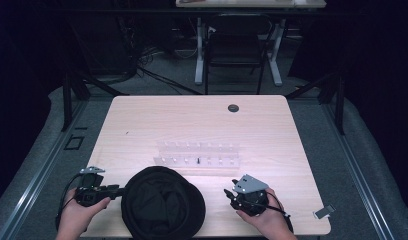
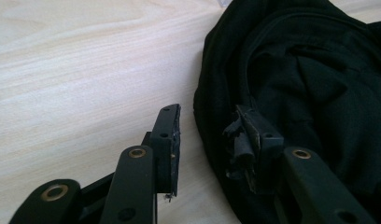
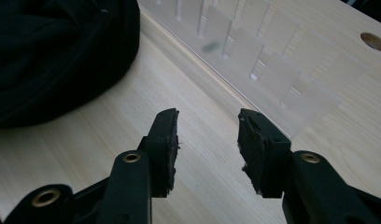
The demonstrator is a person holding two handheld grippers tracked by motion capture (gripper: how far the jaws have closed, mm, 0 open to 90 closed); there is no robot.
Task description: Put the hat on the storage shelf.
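The left gripper (image 2: 205, 140) was seen half-closed, its jaws straddling the rim of the black cap (image 2: 310, 74): one pad lay on the bare wood outside the rim, the other over the dark fabric. A gap remained between the pads and the cloth, so the cap was bracketed rather than pinched; this placement was judged to be a set-up for taking the rim. From the high view the left gripper (image 1: 117, 189) was held low and level at the cap's left side, near the front-left corner of the table (image 1: 142, 125), presumably so that the rim could be entered from the side.

The right gripper (image 3: 207, 140) was held partly open with nothing between its pads, only bare wood below them. It was kept apart from the cap (image 3: 53, 51), at the cap's right and near the table's front edge (image 1: 231, 195), seemingly in reserve while the other side was worked.

The cap (image 1: 163, 202) lay crown-down, its hollow turned upward, at the middle of the front edge, so that its rim was offered to either gripper. Just behind it, toward the table's middle, a clear slotted rack (image 1: 198, 154) stood across the table, well within reach
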